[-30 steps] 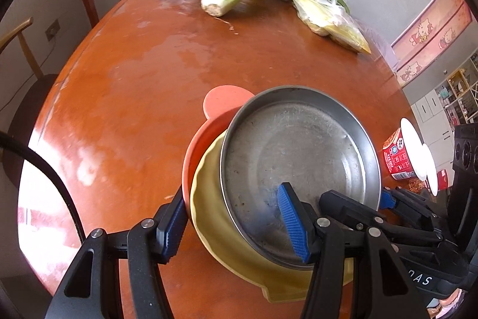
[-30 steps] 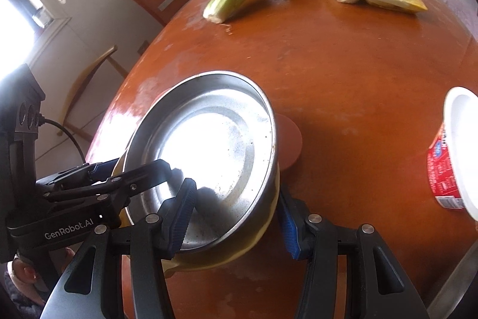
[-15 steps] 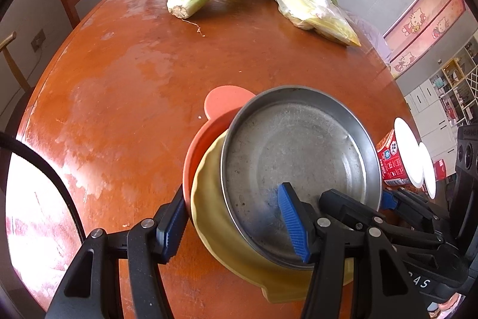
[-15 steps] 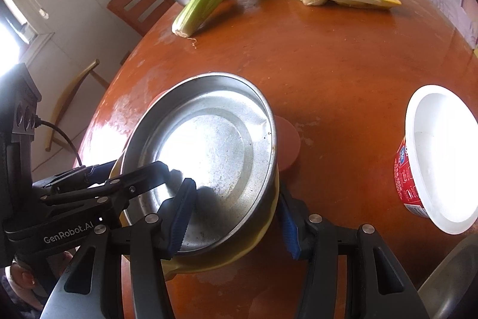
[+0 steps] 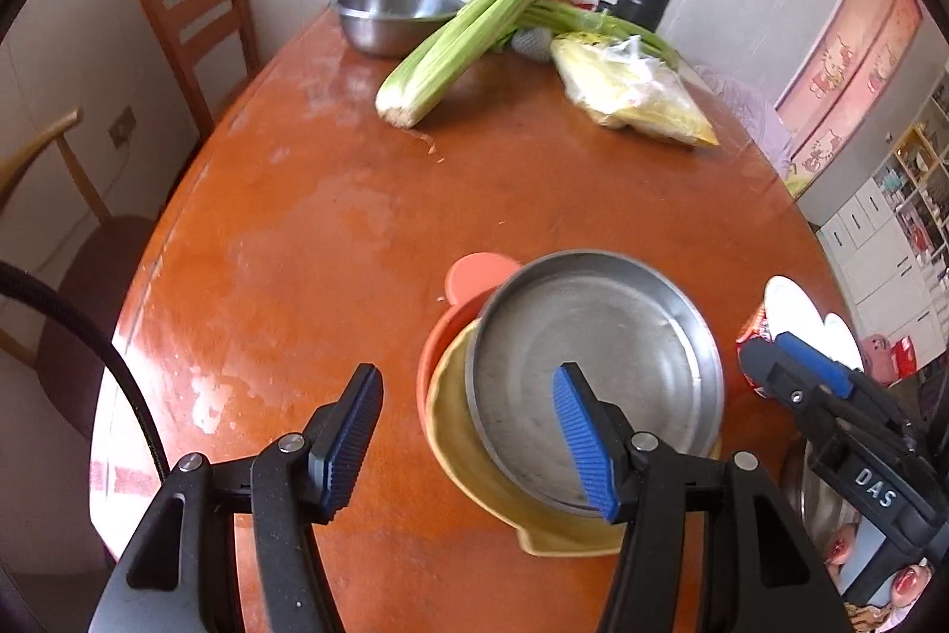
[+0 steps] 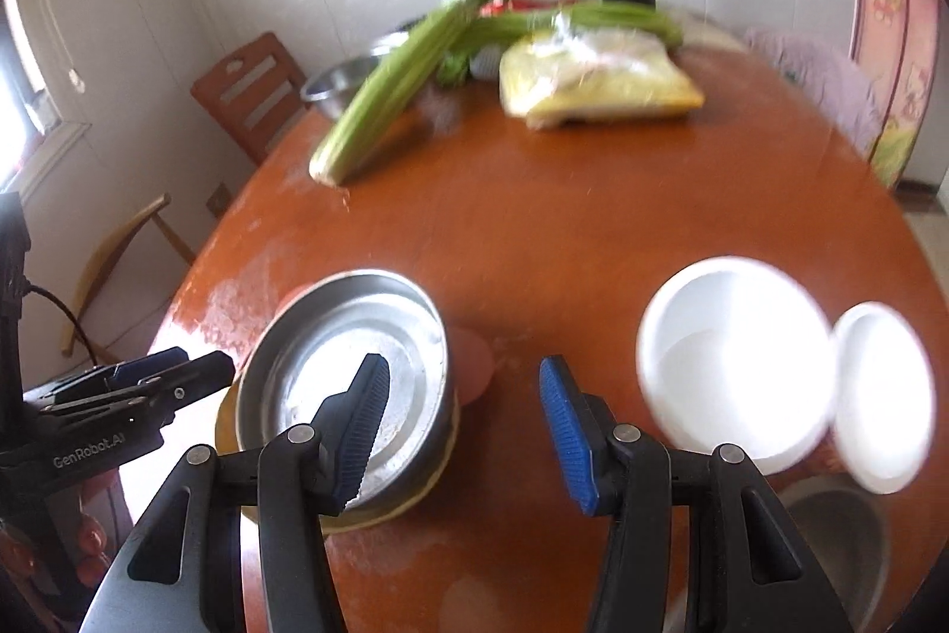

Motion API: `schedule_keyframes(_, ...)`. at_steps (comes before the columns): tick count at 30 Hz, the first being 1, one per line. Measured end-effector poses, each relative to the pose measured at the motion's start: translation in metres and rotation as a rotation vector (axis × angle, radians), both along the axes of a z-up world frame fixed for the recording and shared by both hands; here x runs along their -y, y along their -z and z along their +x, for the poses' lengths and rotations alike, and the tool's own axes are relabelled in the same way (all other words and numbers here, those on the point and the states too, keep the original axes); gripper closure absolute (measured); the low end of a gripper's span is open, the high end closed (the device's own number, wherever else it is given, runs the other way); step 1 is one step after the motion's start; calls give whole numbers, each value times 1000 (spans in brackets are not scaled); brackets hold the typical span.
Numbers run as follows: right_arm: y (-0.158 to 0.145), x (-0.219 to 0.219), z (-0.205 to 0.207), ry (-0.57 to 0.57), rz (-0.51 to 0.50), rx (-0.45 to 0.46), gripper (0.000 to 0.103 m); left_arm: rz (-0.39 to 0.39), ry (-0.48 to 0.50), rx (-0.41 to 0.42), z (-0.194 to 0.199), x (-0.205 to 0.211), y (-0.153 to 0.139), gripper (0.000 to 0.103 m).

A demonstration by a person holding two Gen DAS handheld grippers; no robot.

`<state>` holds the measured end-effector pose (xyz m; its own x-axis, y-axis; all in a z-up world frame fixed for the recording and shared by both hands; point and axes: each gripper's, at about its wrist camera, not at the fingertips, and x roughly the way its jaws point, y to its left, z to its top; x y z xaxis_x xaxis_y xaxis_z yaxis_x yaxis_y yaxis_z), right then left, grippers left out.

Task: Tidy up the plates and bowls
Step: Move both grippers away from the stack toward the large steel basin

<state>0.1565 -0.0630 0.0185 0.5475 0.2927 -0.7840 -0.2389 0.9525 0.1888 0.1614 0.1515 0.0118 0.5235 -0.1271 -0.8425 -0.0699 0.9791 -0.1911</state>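
With both my left tongs (image 5: 468,434) and right tongs (image 6: 462,434) released and empty, the steel pan (image 5: 599,378) sits off-centre on the yellow plate (image 5: 468,461); a nudge could slide it.

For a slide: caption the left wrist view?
Open left gripper above nested steel pan, yellow dish and orange dish on the table.

Left hand-held gripper (image 5: 468,434) and right hand-held gripper (image 6: 465,428), both tilted downward, jaws apart and empty.

Silver pan (image 5: 599,366) on yellow dish (image 5: 468,461), orange plate (image 5: 474,277) beneath.
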Motion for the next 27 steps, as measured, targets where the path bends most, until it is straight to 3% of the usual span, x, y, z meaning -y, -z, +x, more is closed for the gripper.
schedule_keyframes(2, -13, 8, -7, -7, 7, 30, 48, 34, 16, 18, -3, 13, -8, 43)
schedule_keyframes(11, -58, 54, -44, 18, -12, 212, 45, 57, 102, 103, -20, 73, -41, 37)
schedule_keyframes(16, -69, 86, -64, 44, -27, 286, 43, 77, 145, 129, -28, 110, -49, 34)
schedule_keyframes(27, -66, 156, -92, 118, -53, 316, 42, 87, 243, 143, -47, 189, -48, 33)
